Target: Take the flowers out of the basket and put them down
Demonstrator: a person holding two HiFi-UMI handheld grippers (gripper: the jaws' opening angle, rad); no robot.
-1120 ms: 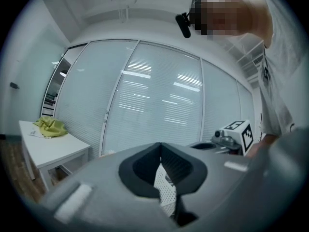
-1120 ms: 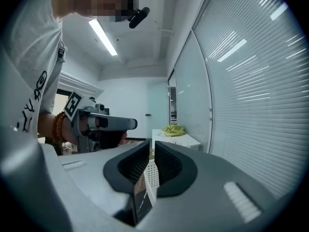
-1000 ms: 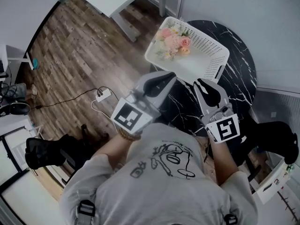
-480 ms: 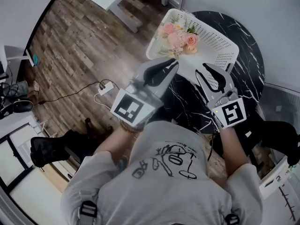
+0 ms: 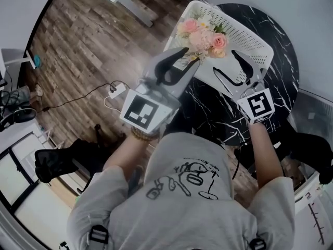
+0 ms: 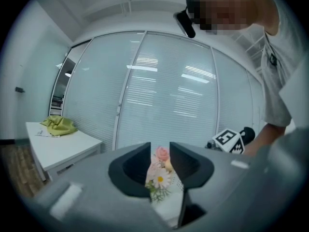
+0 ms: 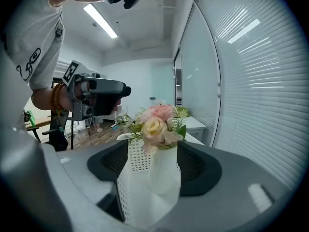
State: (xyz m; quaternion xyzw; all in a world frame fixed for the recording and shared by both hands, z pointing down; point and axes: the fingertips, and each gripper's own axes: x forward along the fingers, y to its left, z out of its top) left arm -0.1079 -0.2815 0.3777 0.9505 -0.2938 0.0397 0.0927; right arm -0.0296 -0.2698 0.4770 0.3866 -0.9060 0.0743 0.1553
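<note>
Presently, both hand-held grippers are held over the near side of the white perforated basket (image 5: 250,30), which rests on the black marbled worktop (image 5: 208,113).

Left hand-held gripper (image 5: 188,56): jaws are seen part-way apart and opening. Nothing is gripped. In the left gripper view (image 6: 159,148) the flowers (image 6: 160,178) are framed in the gap between the jaws, just ahead of the tips, with a piece of white basket wall (image 6: 169,202) below them. The pads are not pressed on anything.

Right hand-held gripper (image 5: 223,61): jaws are seen wider apart and also opening. Nothing is clamped. In the right gripper view (image 7: 153,149) a corner of the basket (image 7: 135,178) is seen standing between the jaws, with the flowers (image 7: 154,122) rising above its rim. Contact between pads and basket cannot be made out.

Flowers (image 5: 205,35): a small bunch of pink and cream blooms with green leaves is still lodged inside the basket, at the end just beyond the left jaw tips and to the left of the right ones.

The other hand-held gripper's marker cube is caught in each gripper view.
</note>
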